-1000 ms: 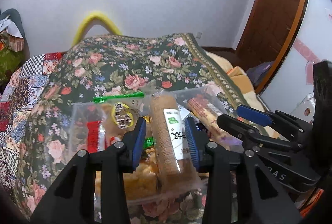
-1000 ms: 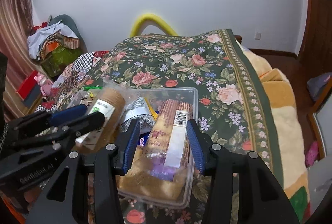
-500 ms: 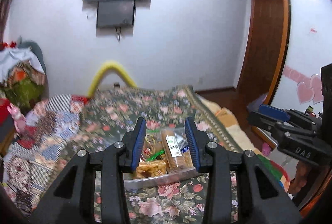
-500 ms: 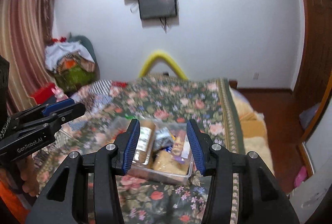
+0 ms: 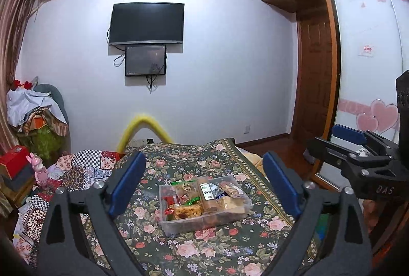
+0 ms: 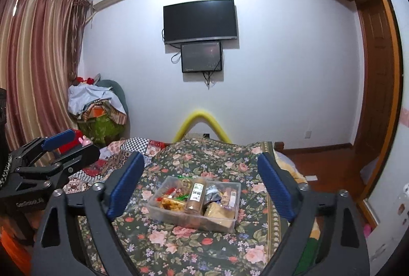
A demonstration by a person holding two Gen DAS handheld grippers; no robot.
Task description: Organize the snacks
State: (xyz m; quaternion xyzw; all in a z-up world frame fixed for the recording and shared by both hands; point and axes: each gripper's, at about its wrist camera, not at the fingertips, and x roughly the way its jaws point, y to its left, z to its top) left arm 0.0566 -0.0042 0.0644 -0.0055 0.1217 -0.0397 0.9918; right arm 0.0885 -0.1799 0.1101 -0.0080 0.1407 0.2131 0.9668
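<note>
Left wrist: floral blanket (image 5: 204,245) under snack box (image 5: 204,221), television (image 5: 147,23) beyond

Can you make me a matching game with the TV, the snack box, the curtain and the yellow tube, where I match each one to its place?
Things:
1. TV
2. snack box
3. curtain
4. yellow tube

Places:
A. on the flowery bedspread
B. at the far left of the room
C. high on the white wall
D. behind the far end of the bed

Pairs: 1-C, 2-A, 3-B, 4-D
</note>
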